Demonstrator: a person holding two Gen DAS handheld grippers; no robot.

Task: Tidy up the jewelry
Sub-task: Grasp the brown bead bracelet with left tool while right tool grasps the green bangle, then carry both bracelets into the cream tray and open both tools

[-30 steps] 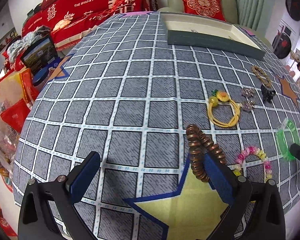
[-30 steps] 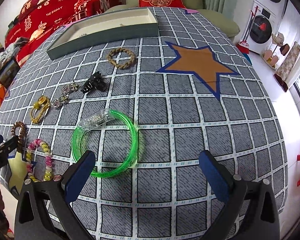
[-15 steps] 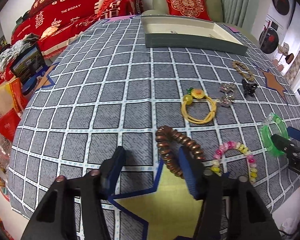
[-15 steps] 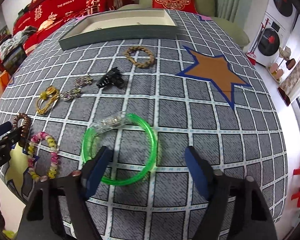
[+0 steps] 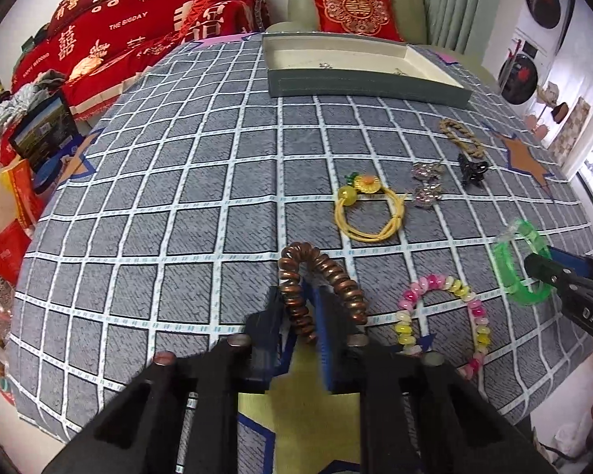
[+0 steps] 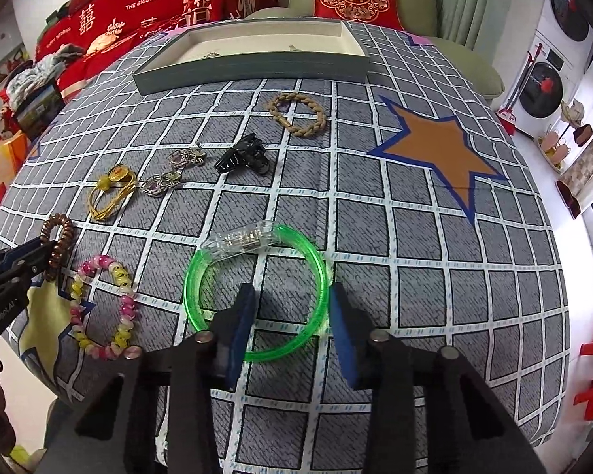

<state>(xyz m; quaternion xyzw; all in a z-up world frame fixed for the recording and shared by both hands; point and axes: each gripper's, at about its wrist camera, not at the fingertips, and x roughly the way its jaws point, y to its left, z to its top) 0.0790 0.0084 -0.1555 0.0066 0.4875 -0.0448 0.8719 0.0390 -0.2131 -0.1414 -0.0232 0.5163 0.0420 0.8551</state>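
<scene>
Since a second ago we closed both sets of fingers in a lot. Left gripper (image 5: 301,308) went from wide apart to pinched on the near-left side of the brown coil (image 5: 318,282); blue pads nearly together with the coil strand between them. Coil looked tipped up off the cloth (image 5: 186,205) at the far end, can't confirm lift. Right gripper (image 6: 290,324) also narrowed, fingers still apart, straddling the near-right arc of the green bangle (image 6: 257,288); left finger inside the ring, right finger just outside it. Whether the pads touched the bangle, we couldn't tell. Bangle flat on the cloth, same spot.

Pose: left gripper low, pointing forward over the yellow star (image 5: 296,407) at the near edge. Right gripper low too, angled forward and down at the bangle; in the left view its tip sat at the bangle's near rim.

Others unmoved: bead bracelet (image 5: 442,312) just right of the coil, yellow cord (image 5: 369,213) beyond it, two silver pieces (image 5: 427,183), black clip (image 5: 472,168), braided band (image 5: 460,138), tray (image 5: 359,81) at the far edge.
</scene>
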